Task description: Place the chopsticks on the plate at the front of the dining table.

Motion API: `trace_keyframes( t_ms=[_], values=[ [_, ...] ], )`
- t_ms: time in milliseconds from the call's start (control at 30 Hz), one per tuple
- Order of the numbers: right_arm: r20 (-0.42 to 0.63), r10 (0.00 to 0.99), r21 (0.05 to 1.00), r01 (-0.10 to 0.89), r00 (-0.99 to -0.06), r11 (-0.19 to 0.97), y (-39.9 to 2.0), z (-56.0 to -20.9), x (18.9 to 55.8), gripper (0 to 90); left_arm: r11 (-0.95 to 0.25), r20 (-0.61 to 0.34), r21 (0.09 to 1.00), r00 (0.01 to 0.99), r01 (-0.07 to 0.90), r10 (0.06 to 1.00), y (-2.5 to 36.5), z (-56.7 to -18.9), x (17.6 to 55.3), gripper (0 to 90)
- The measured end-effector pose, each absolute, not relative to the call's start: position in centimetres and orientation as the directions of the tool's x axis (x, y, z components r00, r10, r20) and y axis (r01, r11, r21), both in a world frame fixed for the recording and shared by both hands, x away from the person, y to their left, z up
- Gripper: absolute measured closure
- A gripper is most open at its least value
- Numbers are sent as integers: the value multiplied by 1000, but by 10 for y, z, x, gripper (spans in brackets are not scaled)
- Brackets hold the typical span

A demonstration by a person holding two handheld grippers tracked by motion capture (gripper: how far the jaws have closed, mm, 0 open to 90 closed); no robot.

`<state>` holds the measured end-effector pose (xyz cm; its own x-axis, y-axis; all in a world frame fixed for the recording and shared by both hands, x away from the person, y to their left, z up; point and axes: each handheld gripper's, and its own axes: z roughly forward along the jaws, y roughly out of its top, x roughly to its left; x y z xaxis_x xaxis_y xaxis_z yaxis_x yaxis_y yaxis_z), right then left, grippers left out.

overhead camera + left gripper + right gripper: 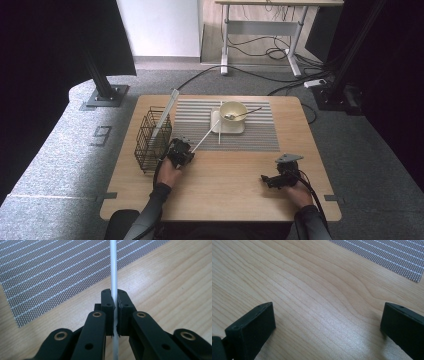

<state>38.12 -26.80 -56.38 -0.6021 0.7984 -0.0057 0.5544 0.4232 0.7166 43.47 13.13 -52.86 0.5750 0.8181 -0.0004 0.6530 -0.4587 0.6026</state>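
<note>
The left gripper (186,150) is clamped on a white chopstick (204,138), its two black jaws pressed against the thin rod from either side, as the left gripper view shows, with the stick (113,270) running straight up between them over the edge of the striped placemat (50,272). In the high view the chopstick slants from the gripper up toward the cream plate (216,126), its far end near the plate's left rim, where a second chopstick (219,122) lies along the plate beside the bowl (233,111) with a spoon (244,114) in it. The right gripper (265,179) rests low over the bare wooden table (225,195) at the near right, jaws spread wide with nothing between them. I judge the step in hand to be clearing the cutlery: one chopstick is picked up, and the black wire basket (152,139) stands just left of the left gripper. The next move likely calls for swinging the stick left, tipping it upright and lowering it into a basket compartment without catching the wires, before letting go.
</note>
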Motion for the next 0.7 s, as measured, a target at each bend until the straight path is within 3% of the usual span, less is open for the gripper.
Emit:
trace_keyframes(
  t_ms=[700],
  values=[
    [-6, 798, 717, 554, -602, 424, -268, -564, 381, 0, -434, -2, 582, 536, 687, 845, 121, -531, 467, 853]
  ],
)
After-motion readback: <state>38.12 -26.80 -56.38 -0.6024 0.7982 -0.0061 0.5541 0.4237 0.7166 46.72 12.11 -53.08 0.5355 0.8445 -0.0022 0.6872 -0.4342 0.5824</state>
